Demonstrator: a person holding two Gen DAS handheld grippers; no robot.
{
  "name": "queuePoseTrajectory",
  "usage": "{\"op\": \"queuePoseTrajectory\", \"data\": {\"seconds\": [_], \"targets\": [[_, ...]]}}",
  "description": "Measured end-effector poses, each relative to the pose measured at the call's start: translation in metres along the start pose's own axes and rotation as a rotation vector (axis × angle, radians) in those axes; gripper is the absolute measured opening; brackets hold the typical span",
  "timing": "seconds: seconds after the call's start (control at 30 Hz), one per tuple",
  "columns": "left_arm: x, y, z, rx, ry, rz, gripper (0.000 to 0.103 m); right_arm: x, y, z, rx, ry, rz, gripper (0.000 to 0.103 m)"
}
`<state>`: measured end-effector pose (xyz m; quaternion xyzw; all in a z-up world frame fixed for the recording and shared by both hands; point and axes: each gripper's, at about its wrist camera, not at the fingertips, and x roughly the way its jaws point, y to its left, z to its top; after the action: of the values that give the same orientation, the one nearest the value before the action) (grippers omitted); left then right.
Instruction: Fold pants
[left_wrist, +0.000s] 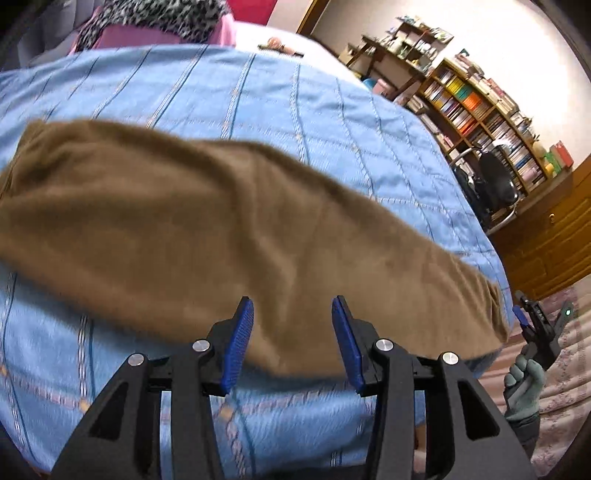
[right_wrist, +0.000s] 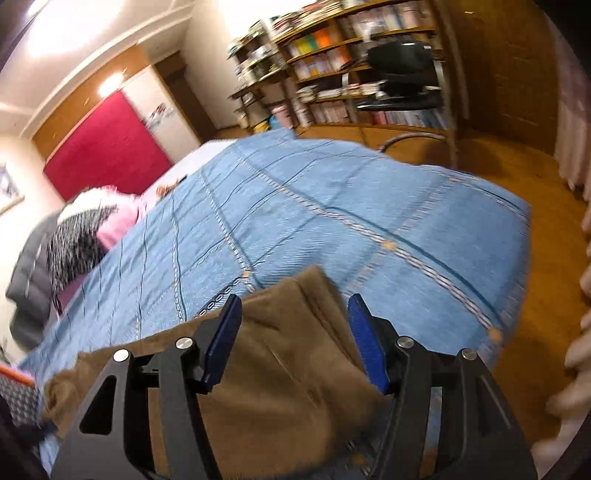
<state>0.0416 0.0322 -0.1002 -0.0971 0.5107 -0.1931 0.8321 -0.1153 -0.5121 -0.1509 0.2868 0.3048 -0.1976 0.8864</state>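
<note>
The brown pants (left_wrist: 207, 229) lie flat across the blue striped bedspread (left_wrist: 229, 92), stretched from the left edge to the bed's right corner. My left gripper (left_wrist: 293, 314) hovers over their near edge, open, with a gap between the blue pads and no cloth pinched. In the right wrist view the end of the brown pants (right_wrist: 291, 354) lies under my right gripper (right_wrist: 294, 314), which is open and holds nothing. The right gripper (left_wrist: 532, 325) also shows at the far right of the left wrist view, held by a gloved hand (left_wrist: 524, 376).
A pile of pink and leopard-print clothes (left_wrist: 155, 26) sits at the head of the bed. Bookshelves (left_wrist: 480, 110) and a black chair (left_wrist: 495, 181) stand beyond the bed's right side. A wooden floor (right_wrist: 509, 166) surrounds the blue bedspread (right_wrist: 332, 221). A floral cloth (left_wrist: 565, 369) lies at right.
</note>
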Motion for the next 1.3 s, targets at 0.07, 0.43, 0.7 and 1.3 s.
{"op": "queuePoseTrajectory", "data": {"seconds": [0.07,0.43,0.7,1.3], "targets": [[0.012,-0.007,0.011,0.005,-0.015,0.001,0.045,0.017,0.006,0.007,-0.023,0.028,0.007,0.061],[0.104,-0.024,0.066,-0.014,0.03,0.007,0.045,0.057,0.025,0.016,-0.151,0.053,-0.141,0.019],[0.154,-0.015,0.09,-0.023,0.006,0.104,0.045,0.096,0.012,0.013,-0.159,0.08,-0.171,0.02],[0.117,0.025,0.105,-0.086,-0.067,0.095,0.059,0.02,0.007,-0.026,-0.067,0.014,-0.182,0.05]]}}
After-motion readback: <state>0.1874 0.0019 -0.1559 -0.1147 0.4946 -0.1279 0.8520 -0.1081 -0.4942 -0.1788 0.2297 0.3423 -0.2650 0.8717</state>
